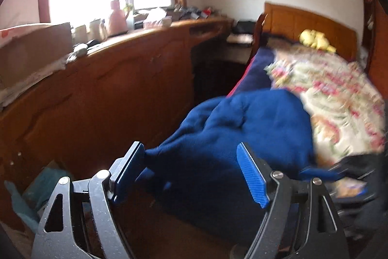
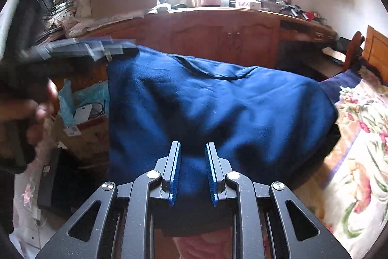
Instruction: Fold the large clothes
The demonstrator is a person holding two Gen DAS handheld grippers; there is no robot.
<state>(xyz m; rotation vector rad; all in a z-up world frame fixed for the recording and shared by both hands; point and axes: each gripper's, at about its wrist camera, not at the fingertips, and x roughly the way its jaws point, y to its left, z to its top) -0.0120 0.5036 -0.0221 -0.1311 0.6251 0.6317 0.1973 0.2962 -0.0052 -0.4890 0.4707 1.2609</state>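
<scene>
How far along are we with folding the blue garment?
Early. Nothing looks finished: the blue fleece garment lies bunched and creased, draped off the edge of the floral bedspread. In hand: the right gripper pinches a gather of it, while the left gripper stands open, fabric between its jaws but unclamped. Left: spreading it flat and every fold.

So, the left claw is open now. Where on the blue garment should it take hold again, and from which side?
Probably the free corner of the blue garment beside the left claw's left pad. Come from the cabinet side, level with the edge: the corner sticks out thin there, while the middle is bulky. The right claw is shut on another fold.
</scene>
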